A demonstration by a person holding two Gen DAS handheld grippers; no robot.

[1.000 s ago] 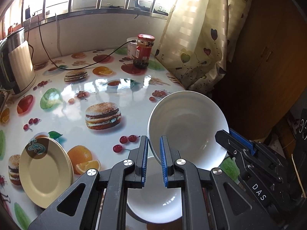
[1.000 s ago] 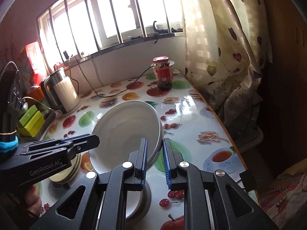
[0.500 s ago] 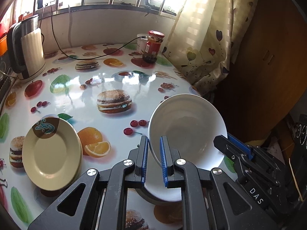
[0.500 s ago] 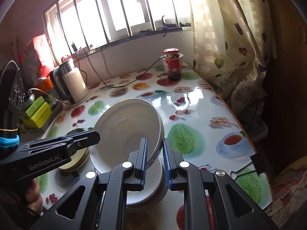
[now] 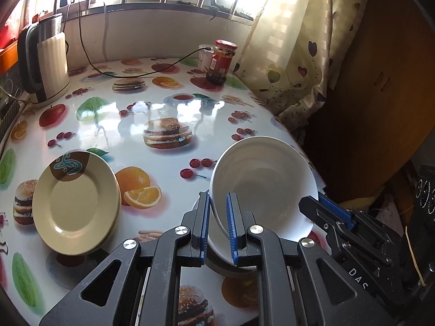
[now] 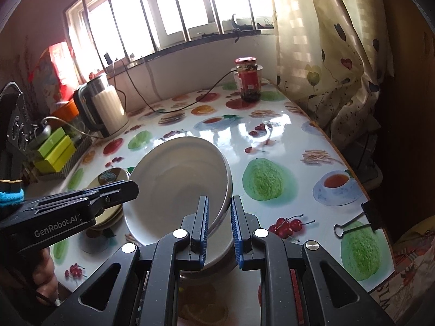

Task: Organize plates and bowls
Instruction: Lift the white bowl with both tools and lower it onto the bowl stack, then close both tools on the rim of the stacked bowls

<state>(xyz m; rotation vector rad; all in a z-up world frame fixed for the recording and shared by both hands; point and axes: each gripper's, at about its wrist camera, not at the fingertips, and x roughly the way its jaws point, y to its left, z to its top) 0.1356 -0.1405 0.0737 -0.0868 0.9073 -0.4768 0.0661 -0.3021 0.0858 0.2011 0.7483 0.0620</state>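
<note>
- Bowl [image 5: 262, 182], white: pinched at opposite rims by your left gripper [image 5: 218, 226] and right gripper [image 6: 219, 226], tilted over a second bowl [image 6: 221, 255] below.
- Change: you've brought it lower, toward that bowl; nesting looks close.
- Plates [image 5: 76, 203]: stacked left of your left gripper.
- Writing: "GenRobot.AI" on left gripper; "DAS" on right. Jar [image 5: 222, 62] label unreadable.

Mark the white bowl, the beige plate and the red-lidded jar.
white bowl [image 5: 267, 179]: left wrist view, inner wall of the tilted bowl.
beige plate [image 5: 74, 203]: left wrist view, centre of the top plate's face.
red-lidded jar [image 6: 248, 81]: right wrist view, red label.
</note>
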